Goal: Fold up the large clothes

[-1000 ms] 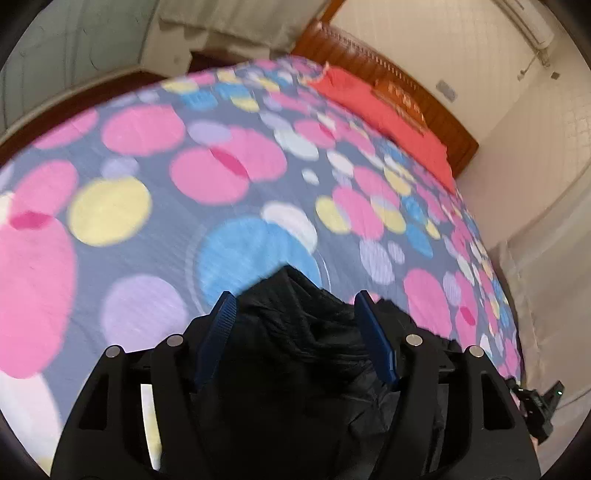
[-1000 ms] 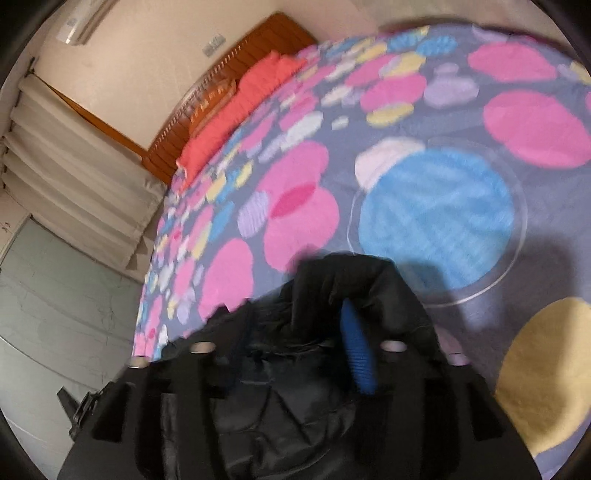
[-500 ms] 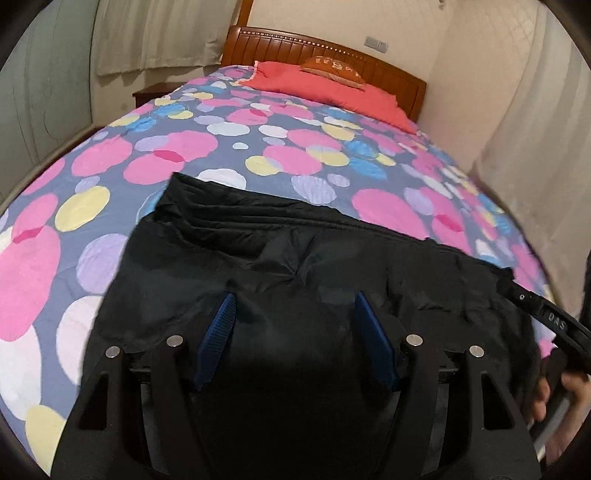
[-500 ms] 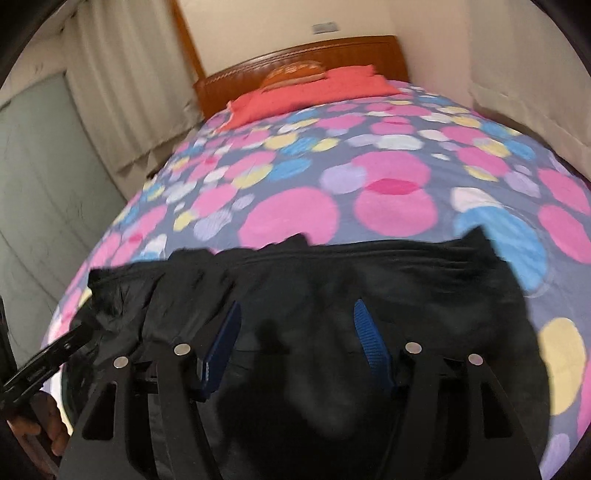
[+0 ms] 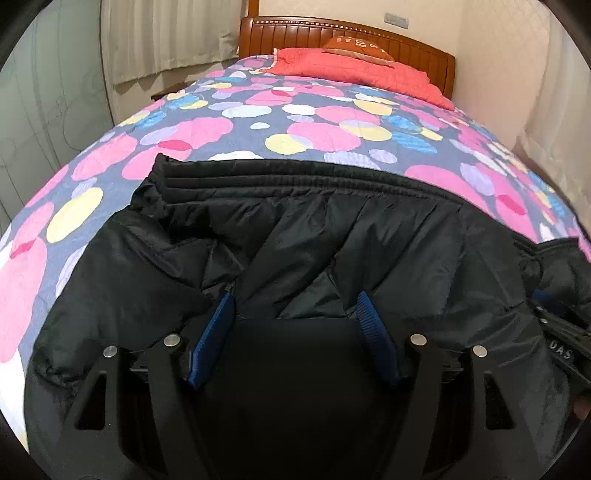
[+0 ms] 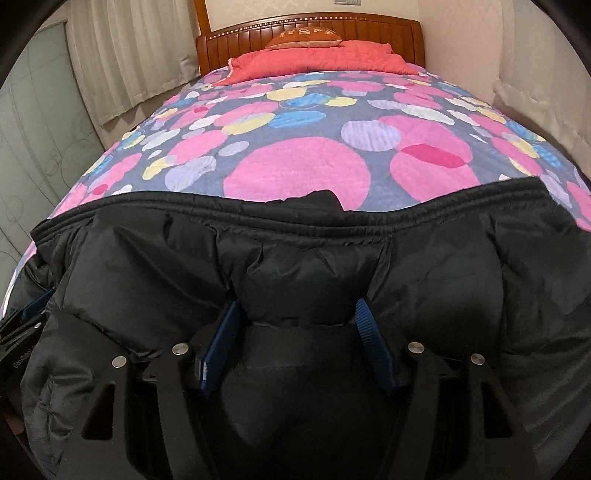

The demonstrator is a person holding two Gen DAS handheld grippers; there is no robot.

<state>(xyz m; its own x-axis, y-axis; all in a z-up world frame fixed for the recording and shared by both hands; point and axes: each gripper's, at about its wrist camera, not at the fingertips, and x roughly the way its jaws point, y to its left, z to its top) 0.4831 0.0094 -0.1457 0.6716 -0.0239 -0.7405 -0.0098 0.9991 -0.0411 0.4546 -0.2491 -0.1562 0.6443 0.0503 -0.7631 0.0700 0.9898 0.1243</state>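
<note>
You are holding a black, puffy quilted jacket of smooth, slightly glossy shell fabric, spread wide across the near end of the bed. Its ribbed elastic hem is running as a long gathered band along the far edge, lying on the bedspread, a soft woven cover printed with overlapping pink, yellow, blue and lilac circles on grey-blue.

Your left gripper is standing with its two blue ridged finger pads well apart, and a thick fold of the padded fabric is bulging up between them; the pads are pressing into its sides, so the jacket is being held in a wide grip. Your right gripper is doing the same: its blue ribbed pads are flanking a plump roll of the jacket, which is puckering into soft creases just beyond the tips. In the left wrist view the right tool's black frame is showing at the right edge, half buried in fabric.

Farther up the bed, a coral-red quilted pillow cover is lying flat, with a small orange-brown cushion leaning against the slatted, glossy wooden headboard. Pale pleated curtains are hanging on the left.
</note>
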